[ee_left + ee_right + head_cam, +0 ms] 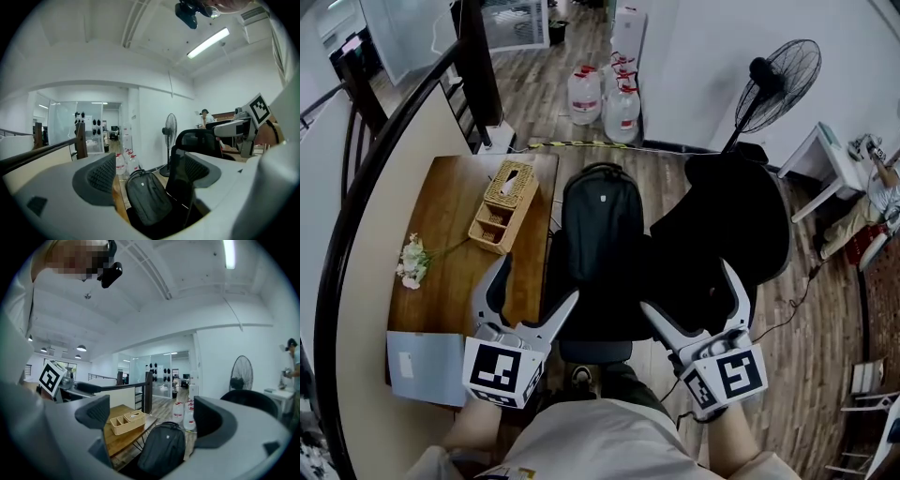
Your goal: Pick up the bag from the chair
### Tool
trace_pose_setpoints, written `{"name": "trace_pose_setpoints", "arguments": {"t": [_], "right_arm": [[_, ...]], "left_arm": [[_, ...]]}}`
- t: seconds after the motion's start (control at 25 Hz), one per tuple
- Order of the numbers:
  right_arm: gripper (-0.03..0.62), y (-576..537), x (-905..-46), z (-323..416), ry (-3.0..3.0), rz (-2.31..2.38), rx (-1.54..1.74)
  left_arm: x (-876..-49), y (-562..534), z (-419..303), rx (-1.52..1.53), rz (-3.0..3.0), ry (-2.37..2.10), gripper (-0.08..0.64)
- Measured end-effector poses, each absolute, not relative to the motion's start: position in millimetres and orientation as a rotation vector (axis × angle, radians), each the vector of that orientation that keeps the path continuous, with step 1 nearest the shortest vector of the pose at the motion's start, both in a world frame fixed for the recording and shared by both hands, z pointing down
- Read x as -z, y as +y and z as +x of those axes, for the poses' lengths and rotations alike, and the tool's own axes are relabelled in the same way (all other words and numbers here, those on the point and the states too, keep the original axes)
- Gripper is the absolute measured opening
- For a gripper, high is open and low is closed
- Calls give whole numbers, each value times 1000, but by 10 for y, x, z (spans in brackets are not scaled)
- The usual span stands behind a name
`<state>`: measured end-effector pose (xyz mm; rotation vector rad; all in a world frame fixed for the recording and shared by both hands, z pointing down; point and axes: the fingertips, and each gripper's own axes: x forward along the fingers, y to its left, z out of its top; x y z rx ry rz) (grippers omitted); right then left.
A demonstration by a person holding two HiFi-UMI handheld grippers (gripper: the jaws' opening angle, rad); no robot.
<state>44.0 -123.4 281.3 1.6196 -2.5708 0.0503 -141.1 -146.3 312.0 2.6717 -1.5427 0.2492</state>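
Pale-grey left gripper [539, 277], right gripper [685, 286], marker cubes [504, 370]

Both tongs, left [532, 298] and right [691, 298], are held forward with jaws spread and empty.

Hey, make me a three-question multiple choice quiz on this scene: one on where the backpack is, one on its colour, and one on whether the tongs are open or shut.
1. Where is the backpack?
A. on the wooden table
B. on the chair
C. on the floor by the fan

2. What colour is the backpack?
A. red
B. white
C. black

3. How are the left tongs and right tongs?
A. both open, holding nothing
B. both shut on the backpack
C. left shut, right open

Answers:
1 B, it rests on the chair's seat.
2 C, it looks black in every view.
3 A, each gripper view shows jaws apart, short of the backpack.
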Motion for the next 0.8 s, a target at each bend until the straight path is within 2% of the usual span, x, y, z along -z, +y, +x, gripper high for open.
{"name": "trace_pose_setpoints", "arguments": {"t": [0.8], "right_arm": [[564,-2103,-3420,622,-2723,1198,-391]], "left_arm": [[-3502,-2160,-899,-448,2443,-1732,443]]}}
